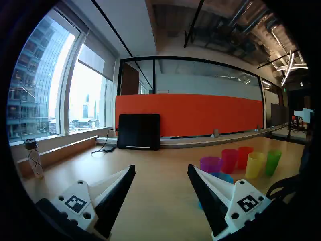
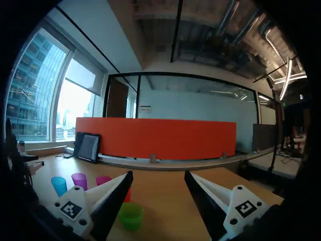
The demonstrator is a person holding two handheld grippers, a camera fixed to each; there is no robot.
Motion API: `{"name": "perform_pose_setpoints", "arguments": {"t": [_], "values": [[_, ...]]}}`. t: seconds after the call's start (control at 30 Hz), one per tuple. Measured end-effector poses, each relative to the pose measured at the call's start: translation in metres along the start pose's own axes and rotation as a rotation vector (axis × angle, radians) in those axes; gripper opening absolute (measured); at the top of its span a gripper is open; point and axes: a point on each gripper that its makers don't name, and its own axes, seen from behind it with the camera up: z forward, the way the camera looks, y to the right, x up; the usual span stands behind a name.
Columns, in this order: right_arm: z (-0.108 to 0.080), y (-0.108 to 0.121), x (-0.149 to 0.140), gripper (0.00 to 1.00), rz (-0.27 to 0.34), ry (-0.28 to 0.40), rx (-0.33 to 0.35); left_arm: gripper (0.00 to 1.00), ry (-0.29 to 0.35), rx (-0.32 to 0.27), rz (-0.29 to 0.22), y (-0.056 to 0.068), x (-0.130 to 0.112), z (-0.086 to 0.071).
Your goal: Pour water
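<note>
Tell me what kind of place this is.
Most likely an open-plan office high in a city building: a long wooden desk with an orange divider panel, a glass-walled room behind it, and tall windows facing other towers.

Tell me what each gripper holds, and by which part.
Nothing is held. The left gripper and the right gripper are both open and empty.

both views sit low over the wooden table (image 1: 160, 180), facing level toward the orange partition (image 1: 188, 114), with windows (image 1: 60, 100) at frame left. the left gripper view has the coloured cups (image 1: 248, 160) near, right of centre; the right gripper view has them close at lower left. both share the partition and the dark screen (image 1: 139, 131).
</note>
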Motion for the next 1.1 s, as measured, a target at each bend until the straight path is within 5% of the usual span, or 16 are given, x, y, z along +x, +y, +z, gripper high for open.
{"name": "perform_pose_setpoints", "arguments": {"t": [0.87,1.1], "values": [[0.017,0.000,-0.039,1.00,0.016,-0.001,0.032,0.97,-0.002,-0.001,0.002,0.000,-0.001,0.001],[0.023,0.007,-0.051,0.99,0.005,0.007,-0.008,0.97,-0.002,-0.001,0.002,0.000,-0.001,0.001]]}}
